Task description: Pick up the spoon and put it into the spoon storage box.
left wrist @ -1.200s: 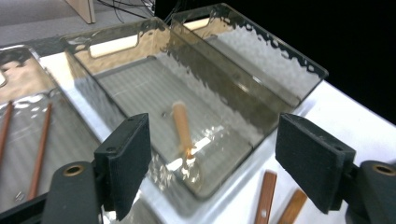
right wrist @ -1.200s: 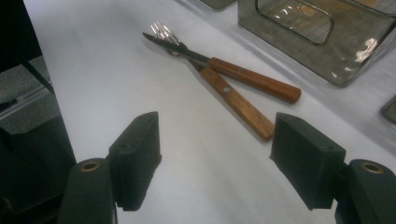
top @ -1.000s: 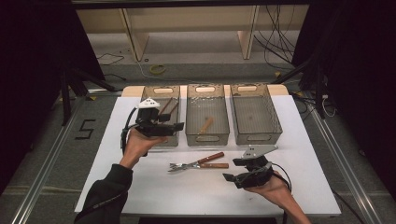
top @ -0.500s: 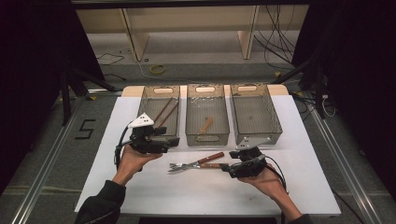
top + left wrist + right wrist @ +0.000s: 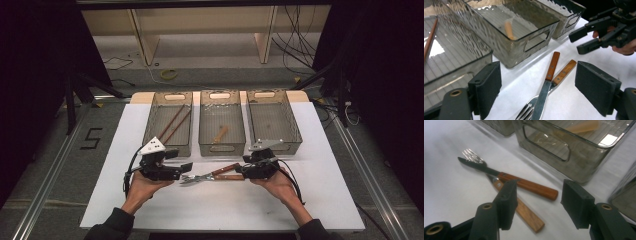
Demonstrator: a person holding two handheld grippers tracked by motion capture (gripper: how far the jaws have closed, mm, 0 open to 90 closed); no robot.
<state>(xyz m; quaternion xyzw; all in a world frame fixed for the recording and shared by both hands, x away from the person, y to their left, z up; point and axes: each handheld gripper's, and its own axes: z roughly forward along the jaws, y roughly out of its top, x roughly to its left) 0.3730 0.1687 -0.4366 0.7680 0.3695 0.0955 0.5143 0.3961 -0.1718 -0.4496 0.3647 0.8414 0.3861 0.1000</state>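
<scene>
Knife (image 5: 212, 173) and fork (image 5: 200, 178), both with wooden handles, lie crossed on the white table (image 5: 310, 200), just in front of the middle bin (image 5: 221, 145); knife blade lies over the fork, tines and blade tip pointing toward the person's left, handles fanning out toward the right. Left gripper (image 5: 181, 169) sits low at the metal ends, jaws spread wide and just been opening further; in the left gripper view the blade and tines run up between its pads (image 5: 486, 87) with clear gap either side, nothing gripped. Right gripper (image 5: 244, 171) is at the handle ends, jaws partly open and just been closing; in the right gripper view the two handles lie below and between the pads (image 5: 507, 202), the left pad close over the fork handle, but whether it touches cannot be told; nothing seen clamped. Three clear bins stand in a row behind the cutlery: left bin (image 5: 150, 131) holds two chopsticks (image 5: 173, 124) lying slantwise, middle bin holds a pale wooden piece (image 5: 220, 134), right bin (image 5: 295, 131) stands just beside it.
</scene>
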